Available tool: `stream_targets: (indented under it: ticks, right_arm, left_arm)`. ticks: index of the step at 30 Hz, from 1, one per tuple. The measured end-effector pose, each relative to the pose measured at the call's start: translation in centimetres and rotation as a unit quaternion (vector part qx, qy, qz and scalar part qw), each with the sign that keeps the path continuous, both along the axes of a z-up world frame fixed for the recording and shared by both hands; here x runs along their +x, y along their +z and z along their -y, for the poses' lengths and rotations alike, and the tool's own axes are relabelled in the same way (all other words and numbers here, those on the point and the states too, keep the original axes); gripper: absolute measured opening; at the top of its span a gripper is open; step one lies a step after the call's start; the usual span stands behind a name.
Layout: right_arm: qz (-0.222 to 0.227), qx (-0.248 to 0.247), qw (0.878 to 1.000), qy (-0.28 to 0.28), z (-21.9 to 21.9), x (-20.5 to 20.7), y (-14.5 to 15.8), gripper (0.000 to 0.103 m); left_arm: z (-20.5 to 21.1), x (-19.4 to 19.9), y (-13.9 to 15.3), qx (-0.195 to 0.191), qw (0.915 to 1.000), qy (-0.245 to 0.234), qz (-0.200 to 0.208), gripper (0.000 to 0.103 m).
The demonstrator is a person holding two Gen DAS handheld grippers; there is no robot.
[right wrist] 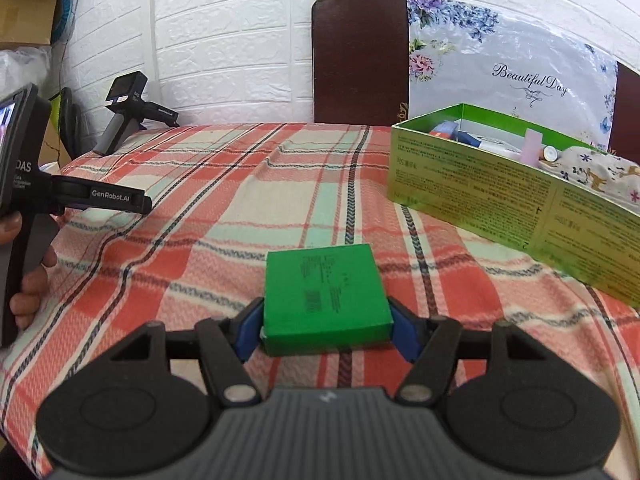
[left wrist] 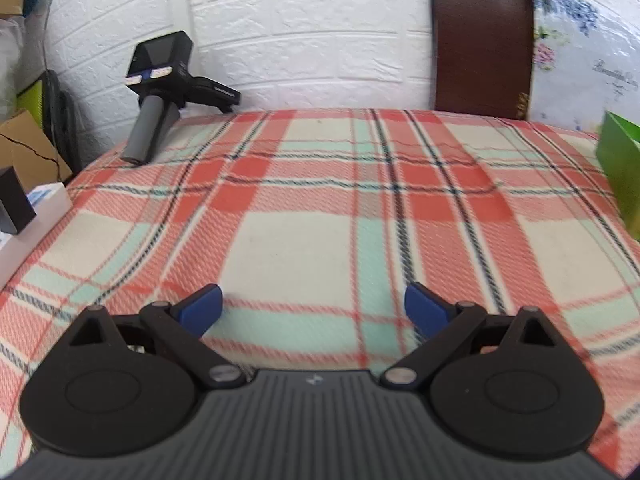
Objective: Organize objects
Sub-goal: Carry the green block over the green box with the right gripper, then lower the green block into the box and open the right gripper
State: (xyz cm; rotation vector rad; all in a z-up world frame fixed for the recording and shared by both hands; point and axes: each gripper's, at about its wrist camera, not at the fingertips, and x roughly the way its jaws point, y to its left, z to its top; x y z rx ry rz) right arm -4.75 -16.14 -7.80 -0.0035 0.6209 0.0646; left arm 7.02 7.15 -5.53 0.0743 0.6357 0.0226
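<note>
Left gripper (left wrist: 313, 307): in the left wrist view, blue pads spread wide, nothing between them, hanging over the checked cloth (left wrist: 320, 216).
Spare gripper (left wrist: 160, 92): far left corner of the cloth, propped on its grey handle against the white brick wall (left wrist: 300, 32).
Chair back (left wrist: 482, 36): dark brown, behind the far edge.
Green tray (left wrist: 618, 164): only a corner shows, at the right edge.
Right gripper (right wrist: 327, 322): over to the right wrist view, and it's clamped on a small green box (right wrist: 326, 288), blue pads pressing its left and right sides.
Small green box: flat, printed face up, held just above the cloth (right wrist: 200, 208) in front of the camera.
Tray (right wrist: 512, 196): long open green one, to the right and further back, already holding small items and a patterned cloth pouch (right wrist: 596, 168).
Left gripper from here (right wrist: 100, 198): at the left edge, a hand (right wrist: 30, 280) wrapped round its handle.
Spare gripper again (right wrist: 124, 112): far left, by the wall.
</note>
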Motion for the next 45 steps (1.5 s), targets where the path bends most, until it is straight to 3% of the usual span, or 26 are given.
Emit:
stream_targets:
  ticks: [3,6,8,11,14,18,20,24,27,28,31,34,39,42,45]
  right_arm:
    - [0.0,0.002,1.0,0.002,0.2,-0.5,-0.1,0.072]
    - [0.001,0.006,1.0,0.003,0.4,-0.8,-0.2,0.075]
    - [0.002,0.001,1.0,0.007,0.5,-1.1,-0.2,0.076]
    - [0.002,-0.001,1.0,0.011,0.8,-1.5,-0.3,0.078]
    - [0.001,0.0,1.0,0.012,1.3,-1.7,-0.3,0.079]
    - [0.004,-0.005,1.0,0.019,1.6,-2.0,-0.4,0.079]
    - [0.006,-0.008,1.0,0.022,1.6,-2.0,-0.5,0.079]
    - [0.007,-0.007,1.0,0.025,1.3,-1.7,-0.5,0.079]
    - [0.011,-0.004,0.999,0.039,1.2,-1.8,-0.4,0.062]
    - [0.013,-0.009,0.999,0.04,1.1,-1.8,-0.4,0.061]
    - [0.018,-0.009,0.999,0.033,1.1,-2.0,-0.3,0.061]
    - [0.064,-0.019,0.998,0.008,1.7,-2.5,1.2,0.061]
    - [0.141,-0.046,0.988,-0.047,4.9,-0.9,4.9,0.061]
    - [0.152,-0.048,0.984,-0.079,7.7,1.2,6.1,0.061]
    - [0.145,-0.043,0.983,-0.102,10.2,3.9,6.5,0.061]
  left_arm:
    - [1.2,-1.5,0.9,-0.042,0.9985,-0.021,-0.027,0.091]
    - [4.2,-2.9,2.1,-0.076,0.9911,-0.095,-0.054,0.086]
    - [6.2,-3.6,2.9,-0.097,0.9828,-0.142,-0.067,0.085]
    - [8.7,-3.9,3.2,-0.136,0.9636,-0.202,-0.11,0.085]
    - [10.2,-3.6,2.8,-0.168,0.949,-0.22,-0.151,0.083]
    - [11.3,-3.6,1.9,-0.187,0.9391,-0.224,-0.181,0.083]
    - [11.9,-3.7,1.8,-0.18,0.9402,-0.227,-0.18,0.083]
    - [12.8,-3.9,1.8,-0.168,0.941,-0.234,-0.177,0.071]
    - [12.9,-3.7,1.7,-0.174,0.9376,-0.243,-0.178,0.05]
    - [12.8,-3.5,1.7,-0.187,0.9335,-0.246,-0.182,0.045]
    - [13.5,-3.3,2.3,-0.183,0.9356,-0.24,-0.183,0.045]
    - [15.0,-3.4,5.0,-0.175,0.9368,-0.269,-0.141,0.045]
    - [19.4,-1.4,9.8,-0.175,0.9271,-0.323,-0.074,0.045]
    - [23.0,0.4,10.9,-0.172,0.9225,-0.341,-0.054,0.045]
    - [25.8,2.8,11.1,-0.176,0.92,-0.345,-0.06,0.045]
